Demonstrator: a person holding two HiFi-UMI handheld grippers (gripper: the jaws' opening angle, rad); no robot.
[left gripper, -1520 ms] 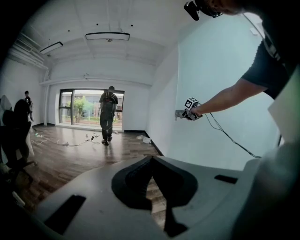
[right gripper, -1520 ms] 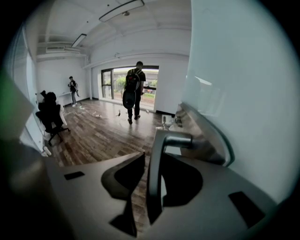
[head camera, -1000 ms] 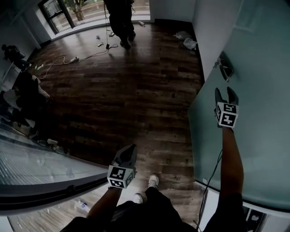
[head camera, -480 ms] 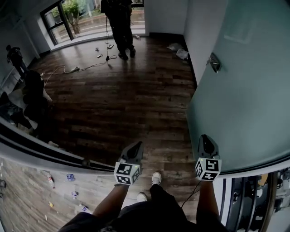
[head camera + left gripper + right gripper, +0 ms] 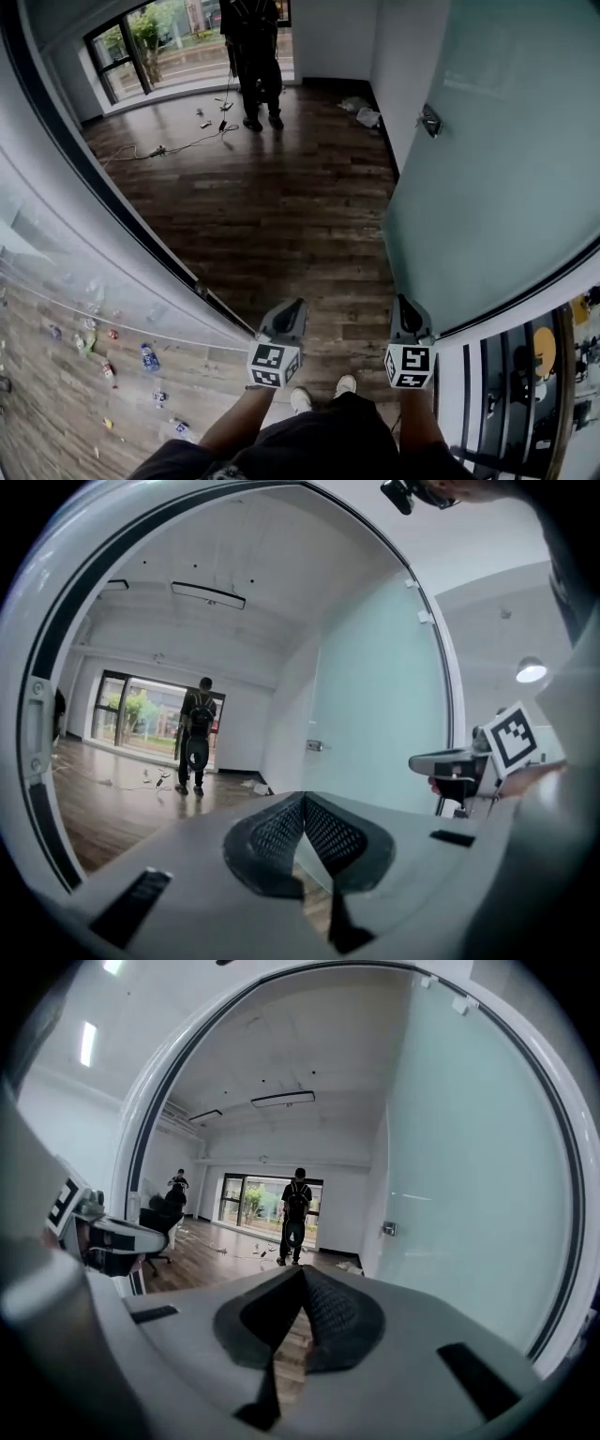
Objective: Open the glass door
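Observation:
The frosted glass door [image 5: 487, 159] stands swung inward on the right, its metal handle [image 5: 430, 121] far ahead of both grippers. My left gripper [image 5: 298, 306] and right gripper [image 5: 403, 300] are held low and side by side over the doorway threshold, well short of the door. Both are shut with nothing between the fingers. In the left gripper view the jaws [image 5: 303, 799] meet at the tips, with the door [image 5: 375, 714] and handle [image 5: 315, 746] beyond. The right gripper view shows its tips [image 5: 302, 1271] touching, the door [image 5: 459, 1194] and handle [image 5: 388, 1229] to the right.
A dark-framed glass wall [image 5: 112, 206] curves along the left. A person [image 5: 253, 56] stands at the far end of the wooden floor [image 5: 281, 206] by the windows, with cables [image 5: 159, 145] lying nearby. My shoes [image 5: 345, 384] show below. An office chair [image 5: 155, 1222] stands far left.
My right gripper left the door's handle area, dropped back beside the left one and its jaws closed. Both grippers and the view have moved back to the doorway threshold.

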